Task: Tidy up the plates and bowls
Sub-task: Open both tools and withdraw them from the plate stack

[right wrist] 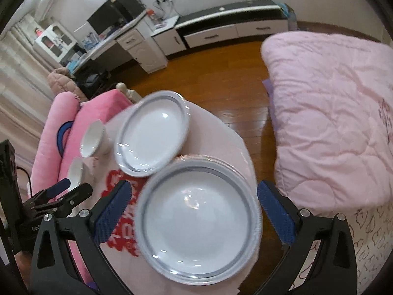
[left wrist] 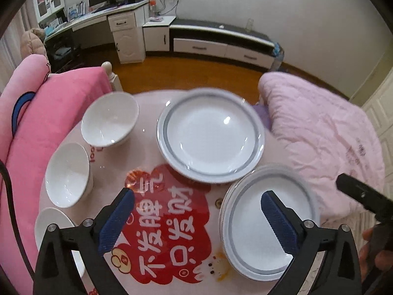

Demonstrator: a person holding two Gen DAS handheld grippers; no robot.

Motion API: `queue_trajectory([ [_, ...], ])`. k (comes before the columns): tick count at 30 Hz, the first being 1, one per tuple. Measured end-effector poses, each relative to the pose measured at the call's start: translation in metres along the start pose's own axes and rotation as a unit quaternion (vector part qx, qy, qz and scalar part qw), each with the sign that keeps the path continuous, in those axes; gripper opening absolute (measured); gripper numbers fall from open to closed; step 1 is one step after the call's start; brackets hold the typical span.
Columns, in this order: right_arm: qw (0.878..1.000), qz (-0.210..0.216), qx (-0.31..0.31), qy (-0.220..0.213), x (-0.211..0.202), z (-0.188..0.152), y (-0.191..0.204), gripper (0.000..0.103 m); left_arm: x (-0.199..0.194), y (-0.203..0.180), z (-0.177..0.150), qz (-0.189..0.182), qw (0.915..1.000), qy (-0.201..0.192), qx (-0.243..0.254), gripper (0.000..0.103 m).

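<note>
Plates sit in two spots on the round table [left wrist: 157,280]: far plate [left wrist: 211,137] at about 12 o'clock on the tabletop in the left wrist view, near plate [left wrist: 270,221] at 4 o'clock. Rims look doubled on both, so each may already be a small stack; blur makes it hard to tell. Three white bowls run along the 9 o'clock edge: far bowl [left wrist: 110,119], middle bowl [left wrist: 67,174], near bowl [left wrist: 55,231], apart from one another, not nested.

Left gripper [left wrist: 196,223] hangs above the red print, jaws wide apart, nothing between the pads. Right gripper [right wrist: 194,213] hangs over the near plate, jaws wide too; plate lies below the fingers, not gripped.

Judgement: part done at best. Plates not merged into one pile, bowls not stacked. Both hands free for the next pick.
</note>
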State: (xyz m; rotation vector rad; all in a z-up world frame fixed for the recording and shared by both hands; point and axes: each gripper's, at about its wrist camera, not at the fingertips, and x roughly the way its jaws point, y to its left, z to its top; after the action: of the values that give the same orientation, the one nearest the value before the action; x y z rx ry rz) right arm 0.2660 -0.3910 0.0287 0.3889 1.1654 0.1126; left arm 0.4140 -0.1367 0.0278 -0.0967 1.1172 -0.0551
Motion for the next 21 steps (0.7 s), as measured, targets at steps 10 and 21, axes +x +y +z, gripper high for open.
queue_trajectory([
  [10,1.0,0.006,-0.018,0.0,-0.013,0.021,0.032,0.103,-0.025,0.048,0.015,-0.035,0.9987,0.003,-0.036,0.102],
  [21,0.996,0.058,-0.058,0.045,0.028,0.07,0.029,0.103,-0.031,0.048,0.037,0.028,0.9958,-0.003,-0.088,0.102],
])
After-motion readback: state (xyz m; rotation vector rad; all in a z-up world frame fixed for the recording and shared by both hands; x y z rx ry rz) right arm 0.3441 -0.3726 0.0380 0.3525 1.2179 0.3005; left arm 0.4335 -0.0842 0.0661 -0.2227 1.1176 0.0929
